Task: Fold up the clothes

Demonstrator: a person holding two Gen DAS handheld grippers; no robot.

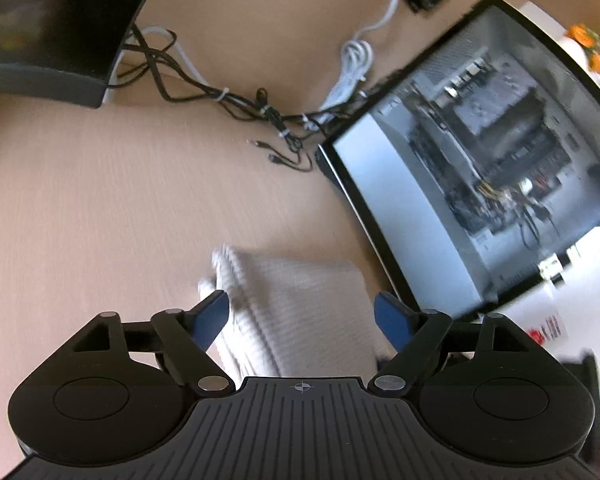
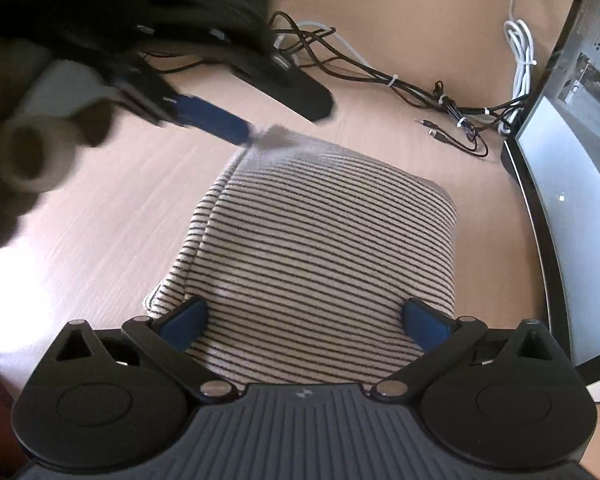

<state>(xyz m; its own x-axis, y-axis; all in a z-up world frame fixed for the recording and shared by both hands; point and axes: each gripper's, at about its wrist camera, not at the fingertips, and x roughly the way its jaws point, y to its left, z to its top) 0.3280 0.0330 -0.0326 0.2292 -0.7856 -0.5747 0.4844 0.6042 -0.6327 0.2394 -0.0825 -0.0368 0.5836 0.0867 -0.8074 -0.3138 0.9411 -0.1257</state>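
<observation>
Since the striped garment (image 2: 320, 248) lies folded on the desk (image 2: 100, 208), both claws, left (image 1: 302, 318) and right (image 2: 304, 324), gape wide and empty, so little seems left.

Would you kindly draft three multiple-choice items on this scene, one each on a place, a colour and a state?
1. Where does the striped garment lie?
A. on the wooden table
B. inside the computer case
C. on the floor

2. What colour are the gripper pads?
A. red
B. blue
C. green

3. How is the right gripper?
A. shut on the garment
B. shut on a cable
C. open

Key: 1 A, the garment rests folded on the tabletop; 2 B, both pads show blue; 3 C, its jaws stand wide apart over the cloth.
</observation>
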